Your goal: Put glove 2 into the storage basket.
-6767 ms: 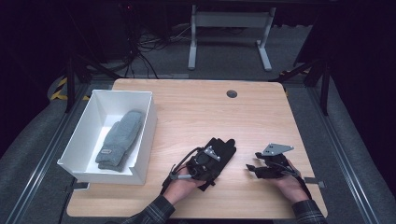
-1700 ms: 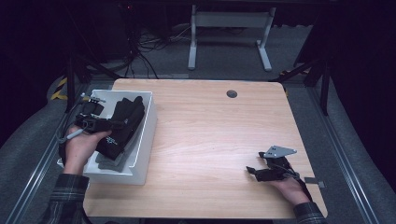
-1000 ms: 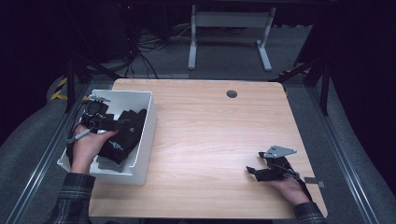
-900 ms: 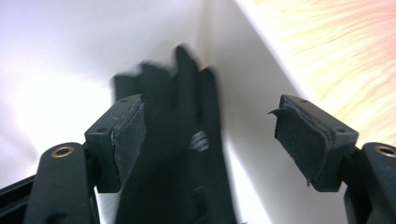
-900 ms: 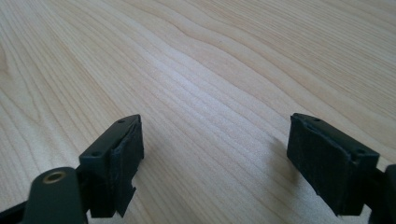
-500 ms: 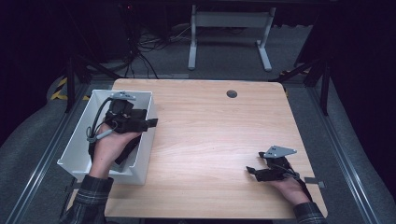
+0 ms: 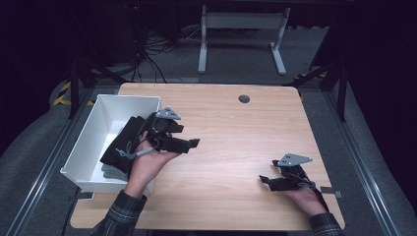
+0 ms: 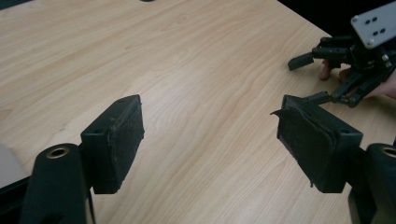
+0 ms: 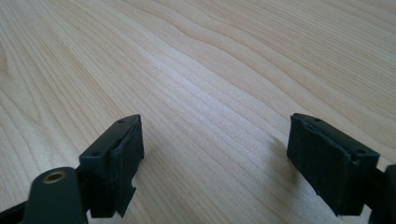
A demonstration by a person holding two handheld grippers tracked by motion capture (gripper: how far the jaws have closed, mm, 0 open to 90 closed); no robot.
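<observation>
**Left gripper empty beside the bin, black garment lying inside**

Your left gripper sits over the table just past the right wall of the white bin, tips pointing toward the middle of the tabletop. In the left gripper view its jaws stand wide apart with nothing but bare wood between the pads.

The black garment lies in the bin, draped against the right-hand side under your left hand. A bit of grey cloth shows beneath it on the bin floor. No pad touches either piece.

Your right gripper rests low on the table near the front right corner, well apart from the bin. The right gripper view shows its jaws spread, with wood grain alone between them. From the left gripper view you see that right gripper across the table.
</observation>
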